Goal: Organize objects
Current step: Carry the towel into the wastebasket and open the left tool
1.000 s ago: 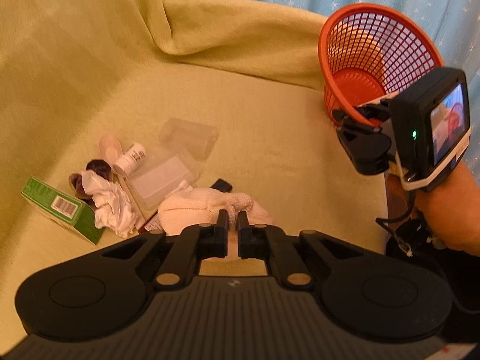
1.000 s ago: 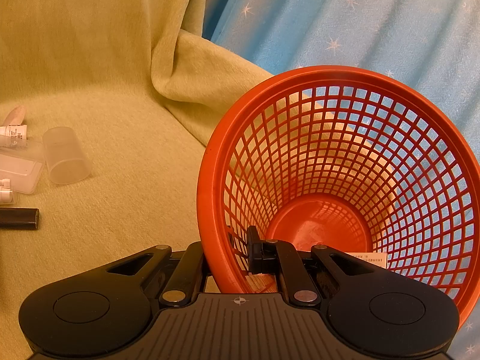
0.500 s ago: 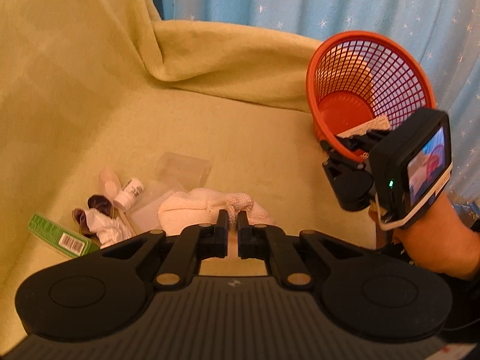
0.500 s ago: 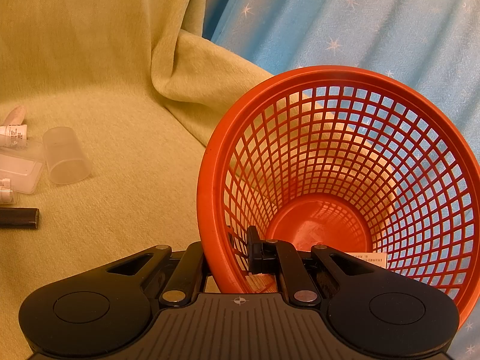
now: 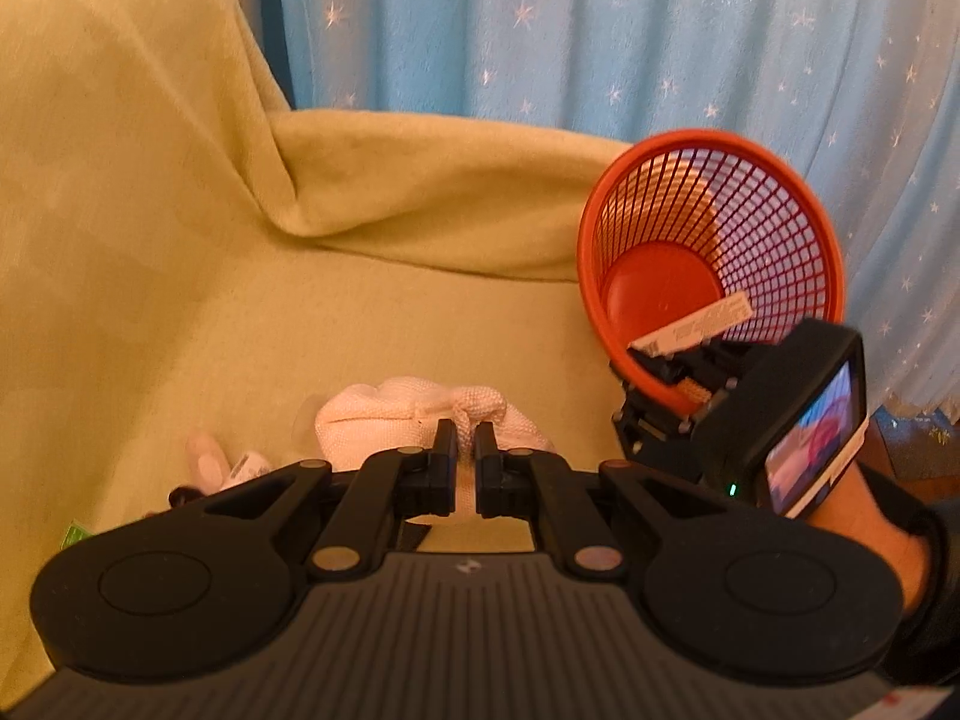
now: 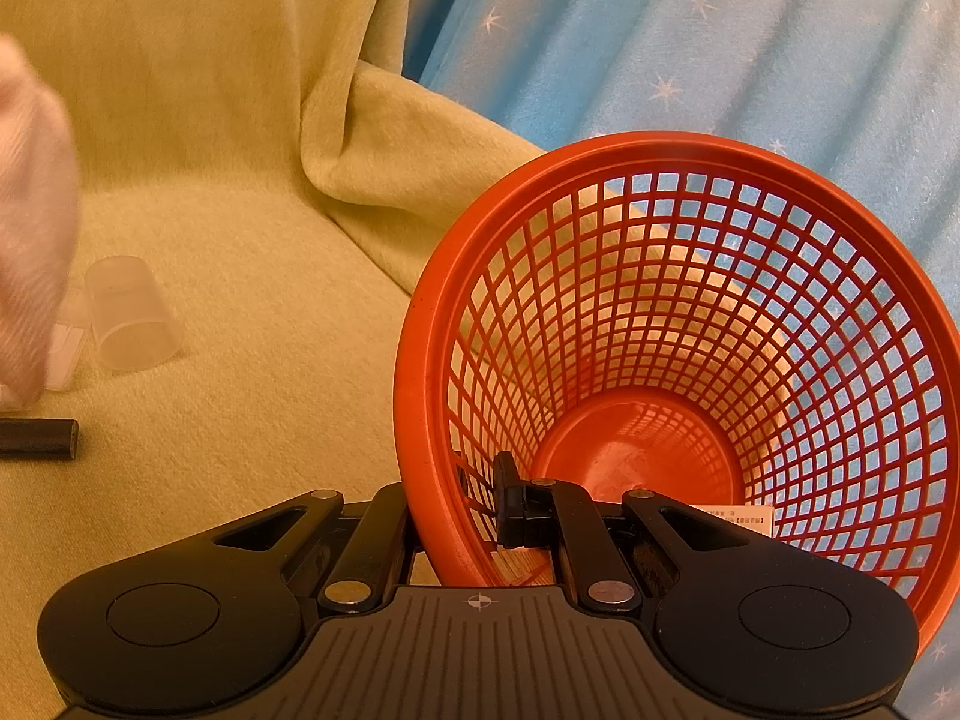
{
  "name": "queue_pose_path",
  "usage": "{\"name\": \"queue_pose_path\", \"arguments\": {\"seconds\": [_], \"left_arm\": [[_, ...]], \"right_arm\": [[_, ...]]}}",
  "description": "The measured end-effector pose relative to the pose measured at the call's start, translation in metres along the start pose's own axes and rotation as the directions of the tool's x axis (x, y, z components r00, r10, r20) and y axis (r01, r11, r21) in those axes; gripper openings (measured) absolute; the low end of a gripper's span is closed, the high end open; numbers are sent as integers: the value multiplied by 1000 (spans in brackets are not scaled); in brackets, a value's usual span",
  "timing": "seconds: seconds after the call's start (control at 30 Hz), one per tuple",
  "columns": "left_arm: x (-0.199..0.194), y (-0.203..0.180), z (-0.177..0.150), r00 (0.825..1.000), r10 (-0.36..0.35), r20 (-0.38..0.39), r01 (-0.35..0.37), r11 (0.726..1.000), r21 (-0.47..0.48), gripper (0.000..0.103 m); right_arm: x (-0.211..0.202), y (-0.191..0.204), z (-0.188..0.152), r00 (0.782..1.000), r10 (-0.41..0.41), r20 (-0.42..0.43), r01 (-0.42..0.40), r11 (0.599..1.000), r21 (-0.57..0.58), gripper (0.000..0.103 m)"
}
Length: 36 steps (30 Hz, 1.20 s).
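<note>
Left gripper: closed on a fold of the white cloth, which hangs from the fingers above the seat
Right gripper: clamped on the near rim of the basket, one finger inside the mesh, the other outside; seen also from the left wrist, with a lit screen on its back and a hand behind it
Basket: orange mesh, tipped on its side with the mouth toward both cameras; nothing inside but a white label by the near rim
Black stick: lies on the seat at the left edge of the right view, near the cup
Cup: clear plastic, on its side on the seat, well left of the basket, a flat clear box just beside it
Small items: a pale tube and a small bottle, partly hidden behind the left gripper body
Sofa: under a yellow-green cover that carries all the loose things
Curtain: light blue with white stars, behind the sofa and basket
</note>
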State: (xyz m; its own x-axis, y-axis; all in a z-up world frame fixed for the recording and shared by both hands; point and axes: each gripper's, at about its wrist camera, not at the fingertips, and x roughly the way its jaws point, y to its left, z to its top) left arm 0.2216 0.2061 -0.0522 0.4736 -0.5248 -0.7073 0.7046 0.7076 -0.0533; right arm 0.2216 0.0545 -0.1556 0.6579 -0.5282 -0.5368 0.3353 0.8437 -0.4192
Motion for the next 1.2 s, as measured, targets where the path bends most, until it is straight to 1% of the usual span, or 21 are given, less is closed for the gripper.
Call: {"name": "queue_pose_path", "arguments": {"seconds": [0.2, 0.3, 0.5, 0.63, 0.77, 0.9, 0.93, 1.0, 1.03, 1.07, 1.1, 1.2], "left_arm": [[1, 1, 14, 998, -35, 48, 38, 998, -59, 3], [2, -3, 22, 996, -56, 67, 60, 996, -61, 3], [6, -20, 40, 990, -109, 84, 111, 994, -11, 3], [7, -35, 55, 983, -160, 90, 158, 987, 31, 3], [13, -55, 75, 971, -224, 89, 216, 973, 83, 3], [28, -83, 93, 955, -287, 73, 275, 951, 141, 3], [34, -89, 97, 952, -298, 68, 285, 947, 150, 3], [48, -101, 104, 945, -320, 60, 308, 938, 160, 8], [54, -103, 107, 942, -331, 63, 319, 936, 150, 13], [59, -104, 109, 937, -342, 65, 332, 934, 133, 16], [61, -103, 111, 935, -348, 70, 338, 933, 119, 16], [55, -93, 108, 943, -316, 106, 307, 947, 91, 16]], "right_arm": [[0, 0, 0, 1000, 1, 0, -1, 1000, 0, 5], [0, 0, 0, 1000, 1, 0, -1, 1000, 1, 5], [0, 0, 0, 1000, 1, 0, -1, 1000, 2, 5], [0, -1, 0, 1000, 1, 0, -1, 1000, 2, 5], [-1, -1, 0, 1000, 1, 1, -1, 1000, 4, 5], [-1, -1, 0, 1000, 4, 3, -4, 1000, 11, 5], [-1, -1, 0, 1000, 5, 4, -5, 1000, 13, 5], [-1, -1, 1, 1000, 6, 6, -6, 1000, 17, 5], [-1, 0, 1, 1000, 6, 6, -6, 1000, 18, 5], [-1, 1, 1, 1000, 6, 6, -6, 1000, 16, 5], [-1, 1, 2, 1000, 6, 5, -6, 1000, 15, 5], [4, 0, 3, 1000, 11, -1, -10, 1000, 11, 5]]}}
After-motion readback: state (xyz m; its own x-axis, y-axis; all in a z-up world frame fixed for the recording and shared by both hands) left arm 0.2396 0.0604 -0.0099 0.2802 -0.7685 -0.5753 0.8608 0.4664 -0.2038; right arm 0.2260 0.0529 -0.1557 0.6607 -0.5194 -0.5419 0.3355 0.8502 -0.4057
